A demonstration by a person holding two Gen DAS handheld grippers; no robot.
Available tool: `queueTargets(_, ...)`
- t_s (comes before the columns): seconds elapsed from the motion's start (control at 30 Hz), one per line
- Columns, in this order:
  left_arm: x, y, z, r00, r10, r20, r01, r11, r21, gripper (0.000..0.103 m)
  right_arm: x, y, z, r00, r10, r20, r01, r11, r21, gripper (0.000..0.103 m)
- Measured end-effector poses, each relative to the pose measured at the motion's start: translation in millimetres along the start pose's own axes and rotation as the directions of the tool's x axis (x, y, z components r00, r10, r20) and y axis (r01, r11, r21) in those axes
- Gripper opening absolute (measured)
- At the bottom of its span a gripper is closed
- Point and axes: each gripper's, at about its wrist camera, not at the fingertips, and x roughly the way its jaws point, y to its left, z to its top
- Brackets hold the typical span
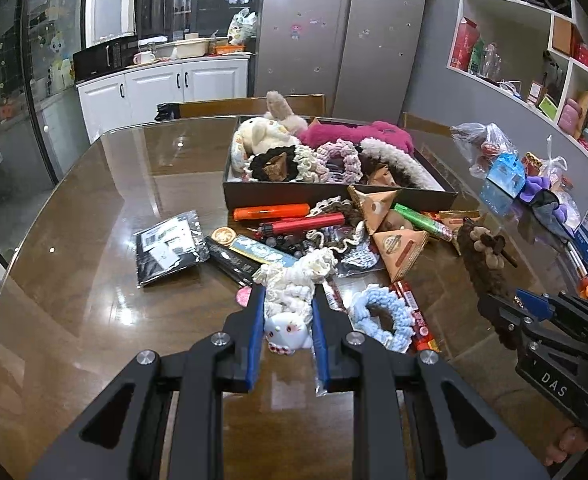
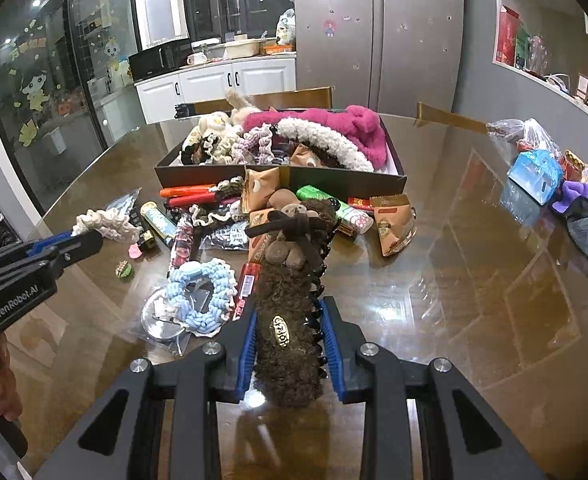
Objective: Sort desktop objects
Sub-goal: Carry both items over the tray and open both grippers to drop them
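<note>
My left gripper (image 1: 287, 300) is shut on a white crocheted scrunchie with a small doll charm (image 1: 290, 292), held just above the table. From the right wrist view that left gripper (image 2: 90, 240) shows at the left with the white scrunchie (image 2: 106, 222) in its tips. My right gripper (image 2: 288, 312) is shut on a fuzzy brown hair claw with a bear figure (image 2: 290, 280); the brown hair claw (image 1: 482, 256) also appears at the right in the left wrist view. Beyond both stands a dark box (image 1: 334, 196) filled with plush toys and scrunchies.
A heap of pens, snack packets and hair ties (image 1: 334, 232) lies before the box. A blue scrunchie (image 2: 202, 296) rests on a clear bag. A black packet (image 1: 170, 248) lies left. Bags and a purple toy (image 2: 574, 196) crowd the right edge.
</note>
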Motion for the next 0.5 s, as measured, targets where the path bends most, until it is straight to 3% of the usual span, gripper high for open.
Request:
queueTargets(0.17, 15.4, -5.7, 17.6, 1.0, -0.022, -0.002, 0.022, 1.0, 0.003, 0.022, 2.8, -2.8, 10.1, 1.0, 0.004, 0.013, -0.004, 1.0, -0.002, 0.03)
queueTargets(0.5, 53.1, -27.1, 72.2, 0.999, -0.049, 0.005, 0.049, 0.997, 0.055, 0.022, 28.6, -7.9, 64.5, 0.999, 0.005, 0.051, -0.004, 1.0, -0.022, 0.03)
